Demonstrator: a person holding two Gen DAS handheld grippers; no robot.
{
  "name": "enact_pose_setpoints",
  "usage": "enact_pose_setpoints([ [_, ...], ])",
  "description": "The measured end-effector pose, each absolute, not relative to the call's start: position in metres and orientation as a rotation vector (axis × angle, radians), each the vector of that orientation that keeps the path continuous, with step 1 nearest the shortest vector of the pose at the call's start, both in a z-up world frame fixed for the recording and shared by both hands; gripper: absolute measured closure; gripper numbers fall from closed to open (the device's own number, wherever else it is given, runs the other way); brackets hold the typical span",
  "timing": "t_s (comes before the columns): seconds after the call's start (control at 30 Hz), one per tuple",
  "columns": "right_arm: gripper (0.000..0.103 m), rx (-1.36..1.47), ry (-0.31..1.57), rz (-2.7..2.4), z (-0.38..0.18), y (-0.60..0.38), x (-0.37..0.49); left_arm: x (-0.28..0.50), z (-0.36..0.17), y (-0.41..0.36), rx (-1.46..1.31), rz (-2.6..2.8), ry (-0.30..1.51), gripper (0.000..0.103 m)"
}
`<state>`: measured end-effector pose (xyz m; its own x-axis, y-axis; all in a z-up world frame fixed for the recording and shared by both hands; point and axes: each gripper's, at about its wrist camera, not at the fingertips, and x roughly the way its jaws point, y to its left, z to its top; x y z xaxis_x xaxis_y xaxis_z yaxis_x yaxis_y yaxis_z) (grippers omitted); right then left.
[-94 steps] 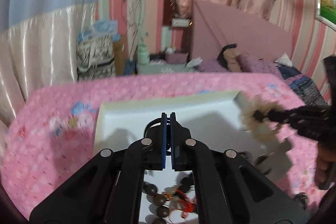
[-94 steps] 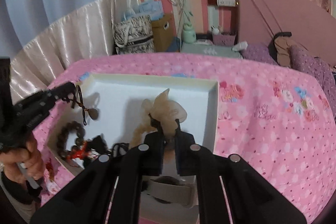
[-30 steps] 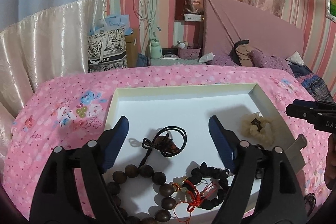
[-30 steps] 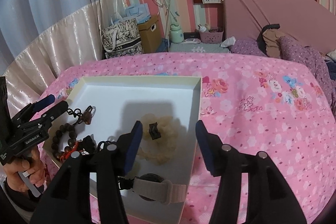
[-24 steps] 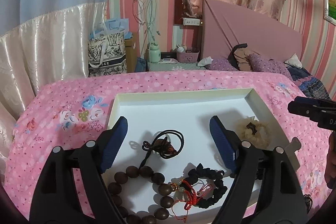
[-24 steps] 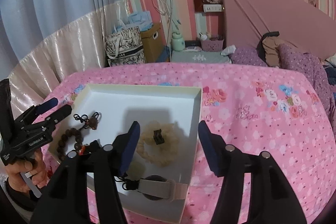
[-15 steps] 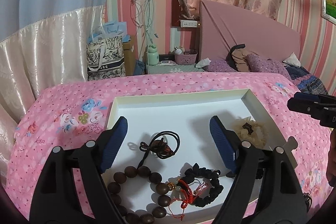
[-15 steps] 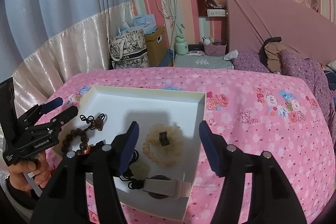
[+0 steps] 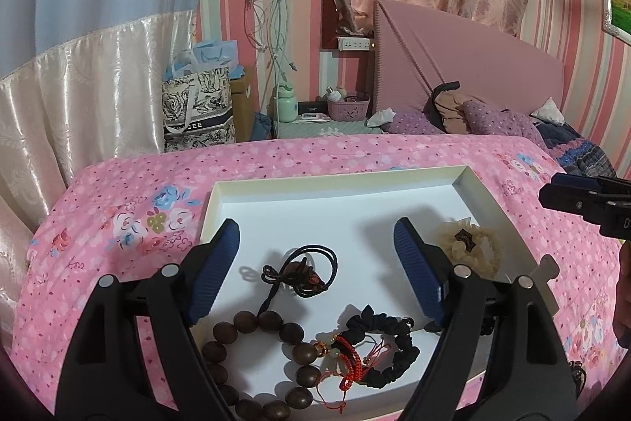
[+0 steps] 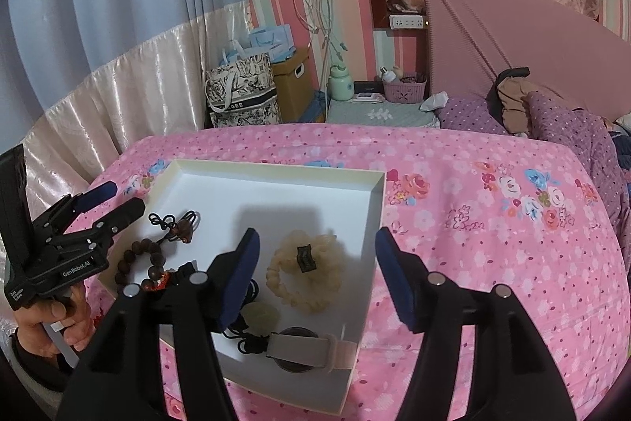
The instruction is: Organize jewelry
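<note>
Centre-bottom of left wrist view: left gripper (image 9: 315, 263) jaws wide apart, nothing between pads. White tray (image 9: 335, 180) on pink floral bedspread (image 9: 118, 192). Black cord pendant (image 9: 303, 271) mid-frame between the fingers, wooden bead bracelet (image 9: 256, 354) lower left, black scrunchie with red cord (image 9: 378, 350) lower centre, cream scrunchie (image 9: 469, 249) at right.

Lower centre of right wrist view: right gripper (image 10: 315, 275) jaws spread, just been opening, gripping nothing; cream scrunchie (image 10: 303, 271) lies in tray below the gap. Watch with beige strap (image 10: 307, 352) at tray's near edge. Left gripper (image 10: 106, 208) at far left, jaws parted, held by hand (image 10: 51, 322).
</note>
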<state>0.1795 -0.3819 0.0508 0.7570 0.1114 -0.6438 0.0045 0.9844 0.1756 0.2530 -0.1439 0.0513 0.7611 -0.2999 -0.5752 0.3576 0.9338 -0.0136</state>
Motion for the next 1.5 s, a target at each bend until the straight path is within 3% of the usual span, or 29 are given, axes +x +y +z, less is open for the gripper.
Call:
enact_pose_setpoints([
  [1.5, 0.041, 0.176, 0.715, 0.058, 0.0473, -0.3829, 0.1786, 0.2525, 0.0469, -0.1471, 0.106, -0.36, 0.619, 0.023],
])
